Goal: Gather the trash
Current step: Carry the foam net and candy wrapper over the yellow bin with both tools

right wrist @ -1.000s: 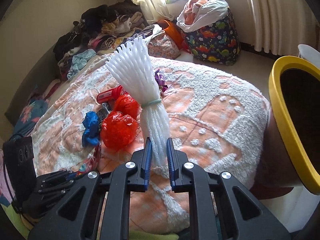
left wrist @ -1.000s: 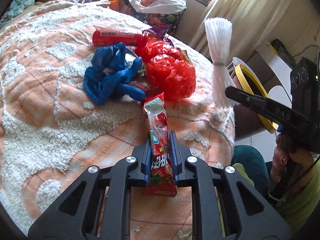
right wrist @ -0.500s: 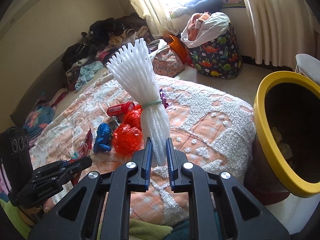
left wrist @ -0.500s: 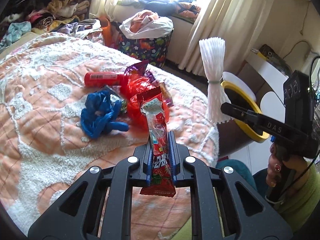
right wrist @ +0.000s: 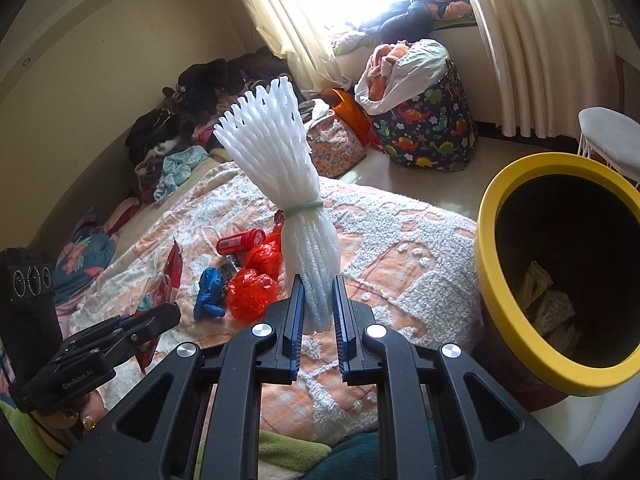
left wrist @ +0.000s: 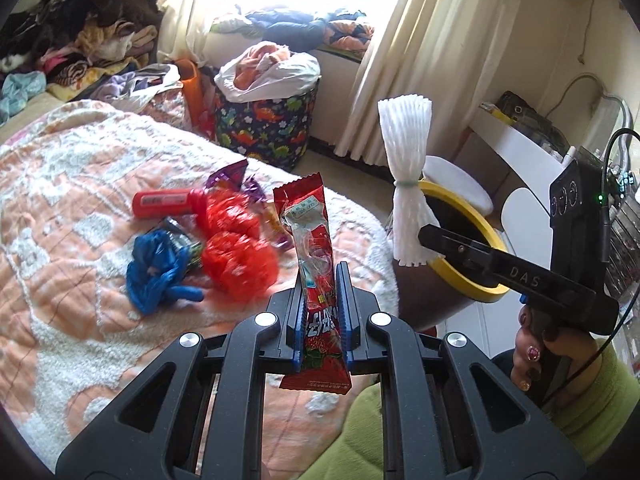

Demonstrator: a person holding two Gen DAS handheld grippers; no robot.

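Observation:
My left gripper [left wrist: 320, 280] is shut on a red snack wrapper [left wrist: 310, 232] and holds it upright above the bed. My right gripper [right wrist: 316, 300] is shut on a white foam net bundle [right wrist: 280, 168] tied with a green band, held upright near the yellow-rimmed trash bin [right wrist: 496, 280]. The bundle [left wrist: 406, 176] and bin [left wrist: 468, 284] also show in the left wrist view. On the bed lie red plastic bags [left wrist: 236, 256], a blue bag [left wrist: 156, 272], a red tube [left wrist: 164, 202] and purple wrappers [left wrist: 236, 174].
The orange and white bedspread [left wrist: 60, 208] covers the bed. A dinosaur-print hamper [left wrist: 264, 128] stands by the curtains. Clothes are piled at the far left [left wrist: 60, 40]. A white stool [right wrist: 608, 136] stands behind the bin, which holds some paper trash [right wrist: 552, 300].
Both grippers have lifted and pulled back from the bed with their items. The wrapper left the bedspread. The bin has come closer in the right wrist view.

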